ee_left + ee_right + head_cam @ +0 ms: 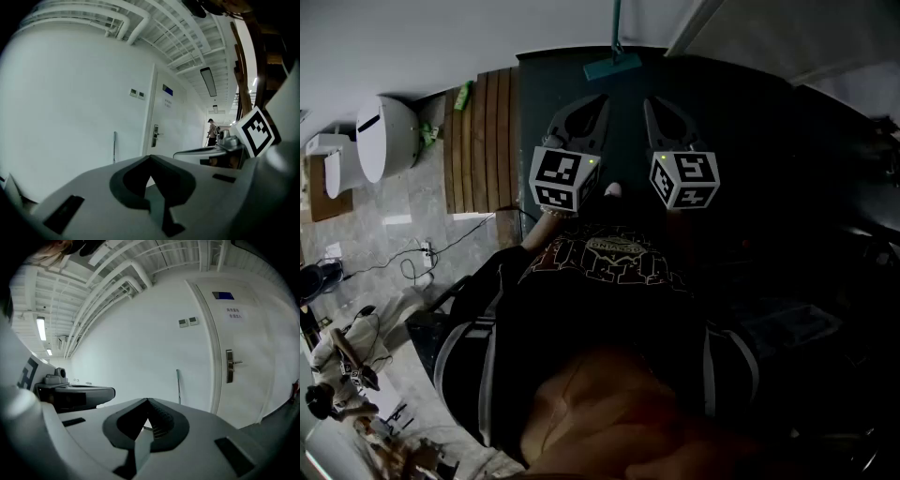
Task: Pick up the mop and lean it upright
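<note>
Left of the door, against the white wall, the grey-handled mop stands upright; left gripper and right gripper jaws are together, empty.

The mop has a teal head and handle, set against a white wall. The left gripper and right gripper are grey, their cubes patterned in black-and-white squares. The slatted board is brown, and the door is white with a blue sign.

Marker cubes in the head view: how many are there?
2. The left cube sits on the left gripper, the right cube on the right gripper; none seems hidden.
</note>
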`<action>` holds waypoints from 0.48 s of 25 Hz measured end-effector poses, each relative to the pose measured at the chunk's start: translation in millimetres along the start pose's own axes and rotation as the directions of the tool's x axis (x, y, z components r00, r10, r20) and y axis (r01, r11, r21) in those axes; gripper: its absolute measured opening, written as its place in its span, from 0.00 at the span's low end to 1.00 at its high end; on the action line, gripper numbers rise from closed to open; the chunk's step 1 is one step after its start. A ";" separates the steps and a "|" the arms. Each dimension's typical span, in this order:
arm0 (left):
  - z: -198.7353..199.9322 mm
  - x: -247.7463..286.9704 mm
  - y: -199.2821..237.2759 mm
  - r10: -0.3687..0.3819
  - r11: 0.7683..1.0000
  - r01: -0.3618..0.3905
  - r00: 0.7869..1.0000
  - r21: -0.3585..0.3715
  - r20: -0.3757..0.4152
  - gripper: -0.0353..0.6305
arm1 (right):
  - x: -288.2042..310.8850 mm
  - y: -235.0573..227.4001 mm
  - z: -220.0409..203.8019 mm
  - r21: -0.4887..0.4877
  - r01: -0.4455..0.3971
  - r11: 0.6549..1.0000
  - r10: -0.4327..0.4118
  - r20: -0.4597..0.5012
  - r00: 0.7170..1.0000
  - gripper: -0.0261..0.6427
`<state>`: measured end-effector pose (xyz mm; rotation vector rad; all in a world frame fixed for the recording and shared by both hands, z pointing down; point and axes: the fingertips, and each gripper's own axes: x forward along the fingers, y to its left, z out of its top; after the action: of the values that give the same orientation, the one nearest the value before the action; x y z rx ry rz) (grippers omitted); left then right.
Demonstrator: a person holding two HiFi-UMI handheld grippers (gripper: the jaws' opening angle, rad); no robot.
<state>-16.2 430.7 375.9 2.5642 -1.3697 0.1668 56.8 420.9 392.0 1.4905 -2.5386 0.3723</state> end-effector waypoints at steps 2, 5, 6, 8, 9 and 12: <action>-0.7 -1.7 0.3 -0.003 1.000 0.003 1.000 -0.001 -0.002 0.12 | -0.5 0.6 0.2 0.006 0.001 1.000 -0.001 0.006 1.000 0.07; -1.0 -4.0 -0.2 0.000 1.000 0.000 1.000 -0.004 -0.003 0.12 | -3.2 0.5 -0.1 0.019 -0.001 1.000 0.001 0.010 1.000 0.07; -1.4 -4.2 -0.7 0.002 1.000 -0.002 1.000 -0.004 -0.003 0.12 | -4.3 0.0 -0.9 0.024 -0.004 1.000 0.004 0.010 1.000 0.07; -2.7 -2.4 -1.4 0.006 1.000 -0.006 1.000 -0.005 -0.004 0.12 | -4.9 -2.1 -2.9 0.030 -0.011 0.999 0.011 0.009 1.000 0.07; -3.4 -0.6 -1.5 0.007 1.000 -0.007 1.000 -0.006 -0.004 0.12 | -4.4 -3.6 -3.7 0.029 -0.013 0.999 0.013 0.008 1.000 0.07; -5.1 4.7 -2.0 0.011 1.000 -0.011 1.000 -0.015 -0.007 0.12 | -3.1 -8.1 -5.1 0.025 -0.018 1.000 0.018 0.004 1.000 0.07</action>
<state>-11.9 429.3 381.5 2.5414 -1.3774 0.1668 65.5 421.2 397.1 1.4794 -2.5612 0.4064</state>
